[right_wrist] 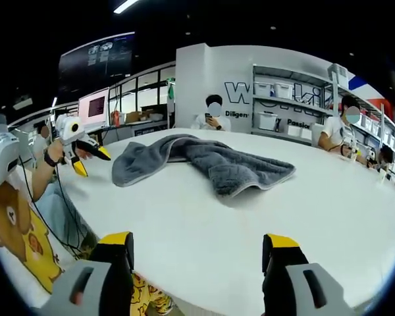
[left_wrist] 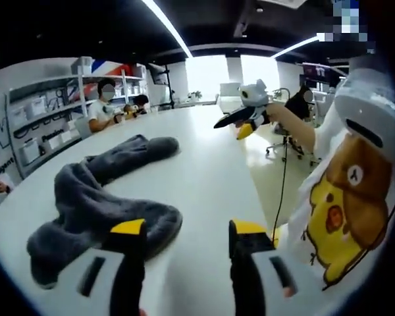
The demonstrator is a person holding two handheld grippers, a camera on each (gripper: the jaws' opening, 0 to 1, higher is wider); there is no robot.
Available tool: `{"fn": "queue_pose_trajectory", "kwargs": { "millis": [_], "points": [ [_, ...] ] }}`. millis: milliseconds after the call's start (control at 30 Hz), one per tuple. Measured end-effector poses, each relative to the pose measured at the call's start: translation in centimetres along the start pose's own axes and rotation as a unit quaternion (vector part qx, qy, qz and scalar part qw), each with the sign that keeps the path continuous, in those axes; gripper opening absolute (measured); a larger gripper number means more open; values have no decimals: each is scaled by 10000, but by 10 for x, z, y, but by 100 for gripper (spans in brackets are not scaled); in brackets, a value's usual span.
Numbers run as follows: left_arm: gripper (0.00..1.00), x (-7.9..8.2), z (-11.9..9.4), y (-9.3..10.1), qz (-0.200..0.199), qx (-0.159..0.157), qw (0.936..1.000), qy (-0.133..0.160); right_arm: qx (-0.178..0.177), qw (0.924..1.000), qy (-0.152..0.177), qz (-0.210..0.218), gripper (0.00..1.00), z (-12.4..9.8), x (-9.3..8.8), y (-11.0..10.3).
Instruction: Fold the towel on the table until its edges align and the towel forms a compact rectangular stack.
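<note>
A large white table [right_wrist: 204, 224], smooth and glossy with a rounded rim, carries one towel [right_wrist: 204, 161]. The towel is grey, thick and fuzzy, not yet folded flat: it lies crumpled in a long, twisted shape with humps and soft folds. In the right gripper view it sits toward the far side of the surface, well in from the near edge, with a broad flap spreading at one end and a paler hemmed border along its near side. In the left gripper view the same towel [left_wrist: 99, 204] runs from a bunched, rolled mass close to that view's own jaws out to a narrower tail further along the table.

Two grippers are at work, both with dark jaws tipped in yellow. The left gripper [left_wrist: 187, 234] stands with its jaws wide apart and empty, one tip just beside the towel's rolled end; whether it touches the cloth cannot be told. The right gripper [right_wrist: 196, 243] also has its jaws spread and bare, above the near edge of the surface, well apart from the towel.

The person holding them stands at the table's edge in a white shirt [left_wrist: 345, 204] printed with a brown and yellow cartoon figure.
</note>
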State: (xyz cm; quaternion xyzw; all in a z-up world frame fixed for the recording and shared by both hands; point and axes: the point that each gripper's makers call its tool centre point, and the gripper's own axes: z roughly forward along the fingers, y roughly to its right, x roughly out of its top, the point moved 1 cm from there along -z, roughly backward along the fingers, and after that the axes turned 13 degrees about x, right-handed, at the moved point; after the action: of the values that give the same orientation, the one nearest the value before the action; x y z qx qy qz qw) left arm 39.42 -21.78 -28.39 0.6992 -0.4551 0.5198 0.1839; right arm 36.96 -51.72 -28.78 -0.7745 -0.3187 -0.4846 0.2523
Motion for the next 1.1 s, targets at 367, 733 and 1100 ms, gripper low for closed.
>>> {"fn": "queue_pose_trajectory", "kwargs": {
  "millis": [367, 733, 1100],
  "points": [
    [42, -2, 23, -5, 19, -148, 9998, -134, -21, 10000, 15, 7, 83, -6, -2, 3],
    [33, -7, 49, -3, 53, -303, 9987, -410, -2, 10000, -41, 6, 83, -4, -6, -4],
    [30, -12, 60, -2, 107, -343, 9977, -578, -29, 10000, -7, 21, 83, -7, -8, -7]
  ]
}}
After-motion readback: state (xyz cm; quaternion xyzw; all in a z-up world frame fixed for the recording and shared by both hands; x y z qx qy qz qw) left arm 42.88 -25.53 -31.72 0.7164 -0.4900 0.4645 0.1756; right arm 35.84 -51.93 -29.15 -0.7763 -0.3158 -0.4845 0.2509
